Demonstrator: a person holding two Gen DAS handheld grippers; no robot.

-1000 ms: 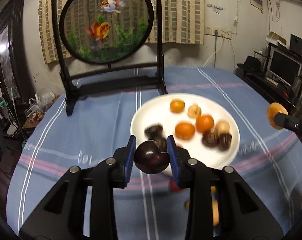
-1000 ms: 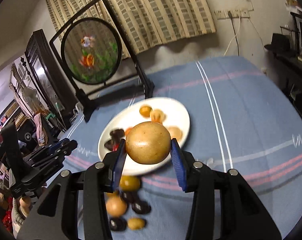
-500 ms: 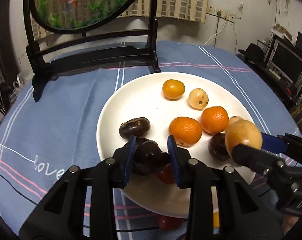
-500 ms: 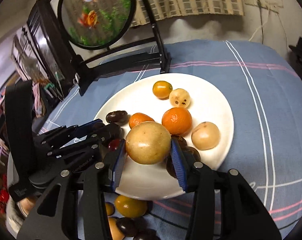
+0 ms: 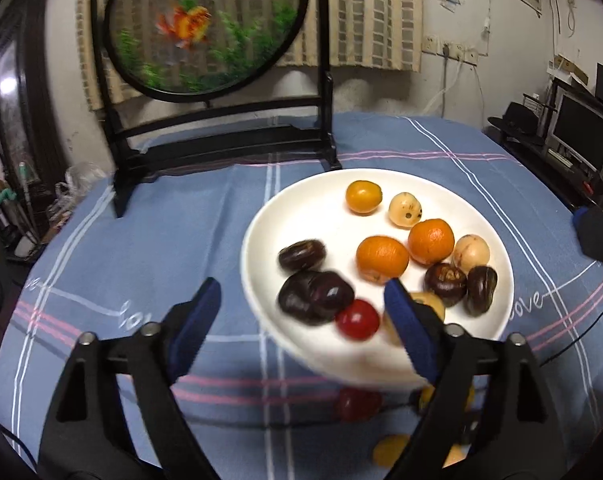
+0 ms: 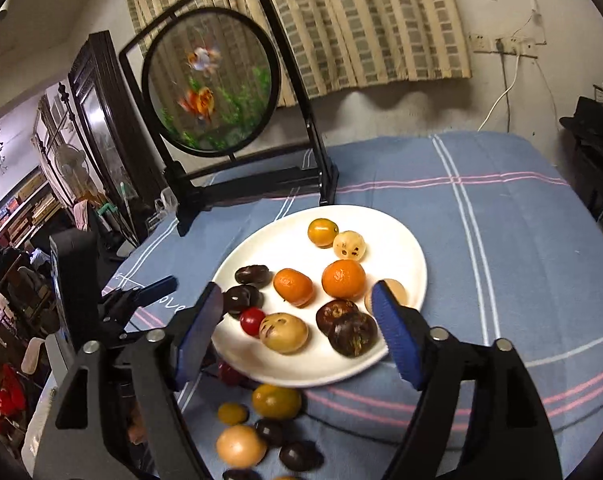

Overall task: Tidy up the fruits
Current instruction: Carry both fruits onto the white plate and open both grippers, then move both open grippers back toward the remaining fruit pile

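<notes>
Right wrist view is showing both grippers, right [image 6: 297, 324] and left [image 5: 301, 312], spread and carrying nothing; I'm hovering over the plate [image 6: 401, 240]. Loose fruit [image 6: 276, 401] is lying near its front edge, so I'm judging that's next.

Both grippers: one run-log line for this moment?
left gripper: open, empty | right gripper: open, empty | white plate: holds fruit | loose fruits: on blue tablecloth near plate

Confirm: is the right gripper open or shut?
Open. The right gripper has its fingers spread wide, holding nothing, above the white plate.
</notes>
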